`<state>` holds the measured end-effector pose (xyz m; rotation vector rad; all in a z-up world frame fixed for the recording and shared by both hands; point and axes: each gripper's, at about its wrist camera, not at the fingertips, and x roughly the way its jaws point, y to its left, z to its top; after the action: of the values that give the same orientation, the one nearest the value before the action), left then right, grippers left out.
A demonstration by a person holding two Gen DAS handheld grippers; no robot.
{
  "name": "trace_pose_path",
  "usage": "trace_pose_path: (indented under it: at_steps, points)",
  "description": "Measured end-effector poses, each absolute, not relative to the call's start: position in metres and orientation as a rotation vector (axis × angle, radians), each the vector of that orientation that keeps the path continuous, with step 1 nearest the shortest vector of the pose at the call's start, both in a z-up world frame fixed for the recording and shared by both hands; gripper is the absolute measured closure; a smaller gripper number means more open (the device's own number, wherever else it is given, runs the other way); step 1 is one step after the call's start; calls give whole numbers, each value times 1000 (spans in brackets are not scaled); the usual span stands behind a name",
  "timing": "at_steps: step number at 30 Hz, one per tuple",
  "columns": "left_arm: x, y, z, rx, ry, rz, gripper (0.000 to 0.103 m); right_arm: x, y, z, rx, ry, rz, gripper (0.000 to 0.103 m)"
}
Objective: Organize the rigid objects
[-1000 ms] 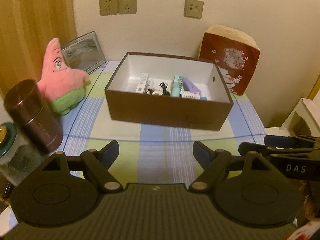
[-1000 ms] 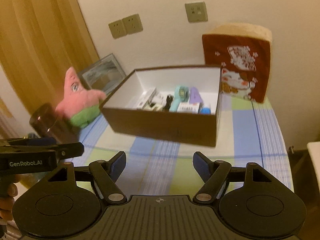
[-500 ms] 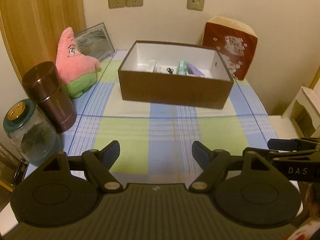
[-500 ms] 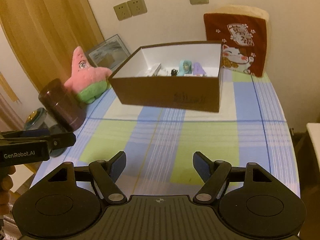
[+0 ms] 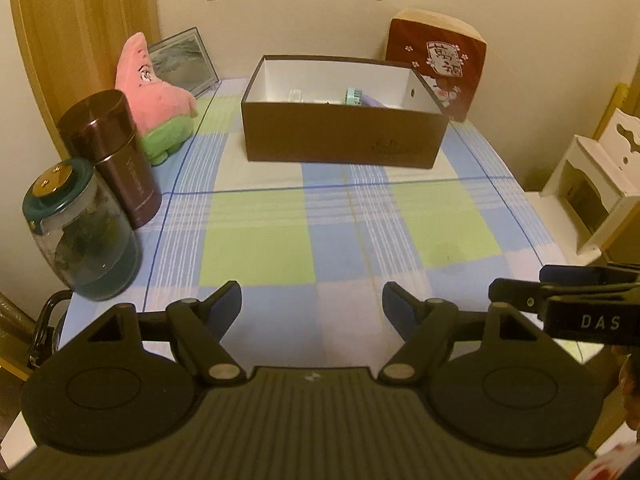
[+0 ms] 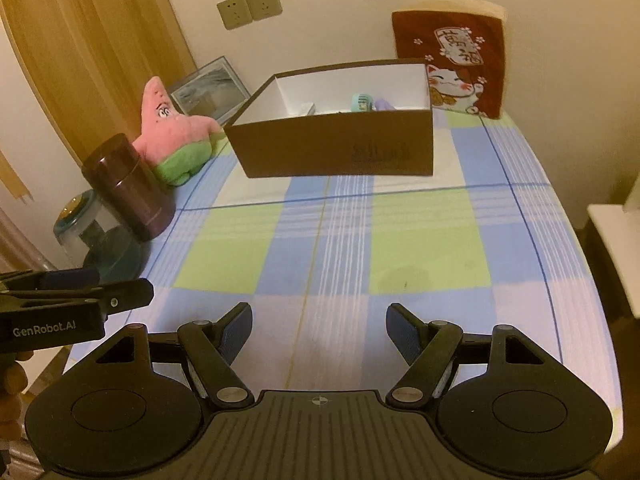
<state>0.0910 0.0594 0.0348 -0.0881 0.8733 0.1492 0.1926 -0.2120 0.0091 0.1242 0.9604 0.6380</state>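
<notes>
A: Checked cloth on the table (image 5: 256,240), nothing loose on it that either wrist view shows.
B: Box?
A: Brown cardboard box (image 5: 340,140) at 12 o'clock, far end, open top. Small rigid items (image 5: 354,97) sit inside: a teal piece, a purple one, a white one; the rest is hidden by the front wall.
B: Other clutter?
A: 9 to 10 o'clock edge: pink star plush (image 5: 156,96), brown canister (image 5: 116,156), glass jar (image 5: 76,232). Red cushion (image 5: 440,68) at 1 o'clock against the wall. These look like fixtures, not task items.
B: Grippers?
A: Left gripper (image 5: 312,300) and right gripper (image 6: 319,320) both at 6 o'clock, near edge, jaws spread, holding nothing, well apart from the box.
B: Progress?
A: Looks essentially done, since everything small is in the box. Possibly only the pull-back is left.
</notes>
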Motion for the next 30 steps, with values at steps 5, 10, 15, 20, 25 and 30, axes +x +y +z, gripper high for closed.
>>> trace_pose_path:
  at_steps: [5,10,15,20,25,30]
  points:
    - [72,67,30,-98,891,133,30,165,-208,11,127,970,605,29]
    - [58,68,29,-101,906,119,30,151,-205,17,117,968,601,29]
    - [53,63,27,-103,909,128,30,148,-206,16,108,972,601,29]
    - [52,52,30,-102,903,146,31,149,-212,15,101,975,620,29]
    - [50,42,31,-98,900,146,31,147,-219,15,90,974,624,29]
    - [45,36,30,-96,906,142,31,142,-226,14,88,984,627,29]
